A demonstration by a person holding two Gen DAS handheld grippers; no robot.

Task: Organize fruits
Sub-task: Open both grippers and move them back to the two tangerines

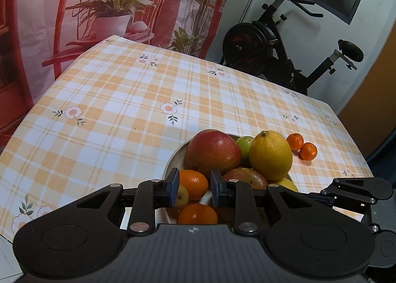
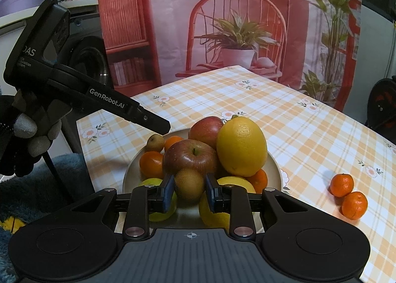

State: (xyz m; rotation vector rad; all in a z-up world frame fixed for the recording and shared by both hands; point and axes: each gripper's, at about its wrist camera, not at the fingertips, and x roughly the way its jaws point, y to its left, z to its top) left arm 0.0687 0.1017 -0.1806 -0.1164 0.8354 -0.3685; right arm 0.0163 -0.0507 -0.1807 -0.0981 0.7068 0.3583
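Observation:
A beige bowl (image 2: 274, 166) near the table's front edge is heaped with fruit: a big lemon (image 2: 241, 147), two red apples (image 2: 190, 159), oranges, yellow fruits and a small brown pear (image 2: 189, 184). Two mandarins (image 2: 342, 184) lie on the cloth to its right. My right gripper (image 2: 189, 192) hovers over the bowl's near side, shut to its narrow gap; the pear lying in the bowl shows through the gap. My left gripper (image 1: 194, 187) is also shut and holds nothing, above the bowl's left side with an orange (image 1: 194, 182) behind it. Its tip (image 2: 162, 126) hangs over the rim.
The table wears an orange-checked floral cloth (image 1: 123, 100), bare beyond the bowl. A gloved hand (image 2: 27, 134) holds the left gripper at the left. A printed backdrop hangs behind the table, and an exercise bike (image 1: 272, 50) stands off its far right corner.

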